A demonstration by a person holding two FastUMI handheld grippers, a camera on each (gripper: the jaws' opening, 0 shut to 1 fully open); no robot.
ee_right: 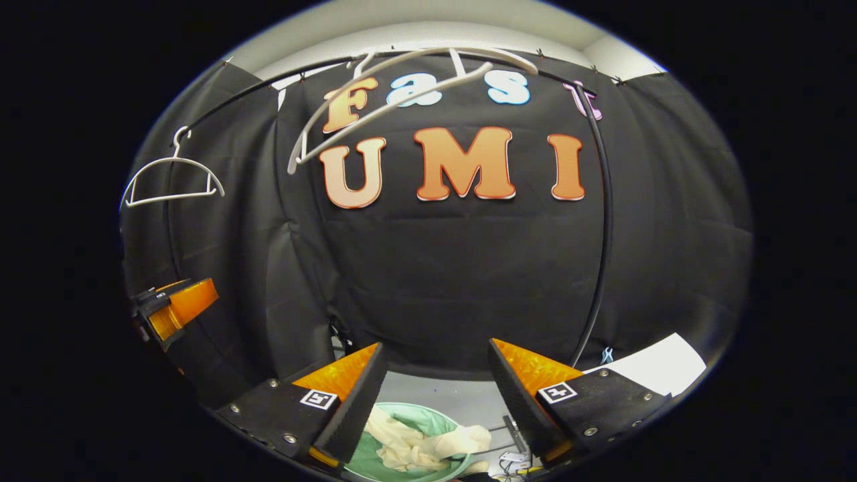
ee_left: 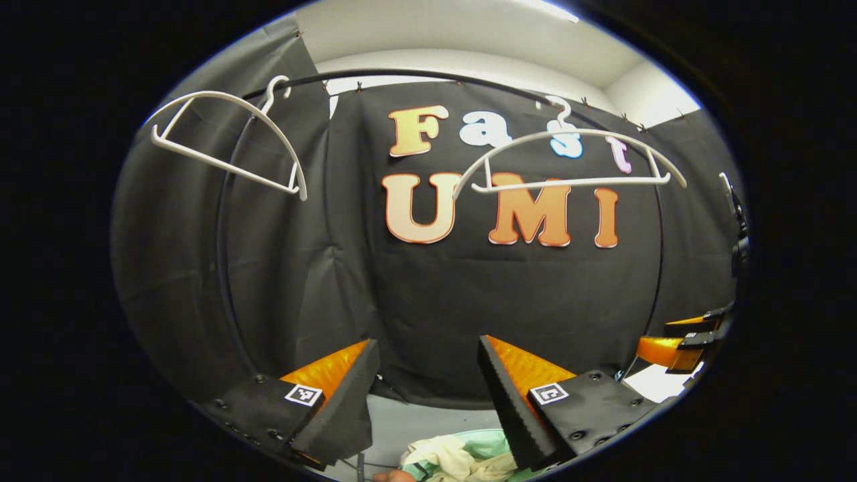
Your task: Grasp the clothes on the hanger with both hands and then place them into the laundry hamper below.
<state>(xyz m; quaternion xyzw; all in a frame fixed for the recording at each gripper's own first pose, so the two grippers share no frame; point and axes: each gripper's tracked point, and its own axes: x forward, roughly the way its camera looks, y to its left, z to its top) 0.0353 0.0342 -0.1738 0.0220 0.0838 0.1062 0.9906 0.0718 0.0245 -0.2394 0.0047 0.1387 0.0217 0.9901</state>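
Hanging bare on the black rail (ee_left: pixel 402 75), two white hangers (ee_left: pixel 576 164) hold nothing. Below, the cream clothes (ee_right: pixel 422 445) lie bunched inside the green hamper (ee_right: pixel 428 418). Both the left gripper (ee_left: pixel 428 391) and the right gripper (ee_right: pixel 435 395) hover above it, fingers spread wide and gripping nothing.

Count at this frame: two white hangers on the rail, one (ee_left: pixel 227 144) at left, one (ee_left: pixel 572 164) at right, both bare. One green hamper (ee_right: pixel 428 420) below, holding one pale bundle of clothes (ee_right: pixel 428 445). Two grippers, the left (ee_left: pixel 428 395) and the right (ee_right: pixel 435 391), each with jaws apart and empty.
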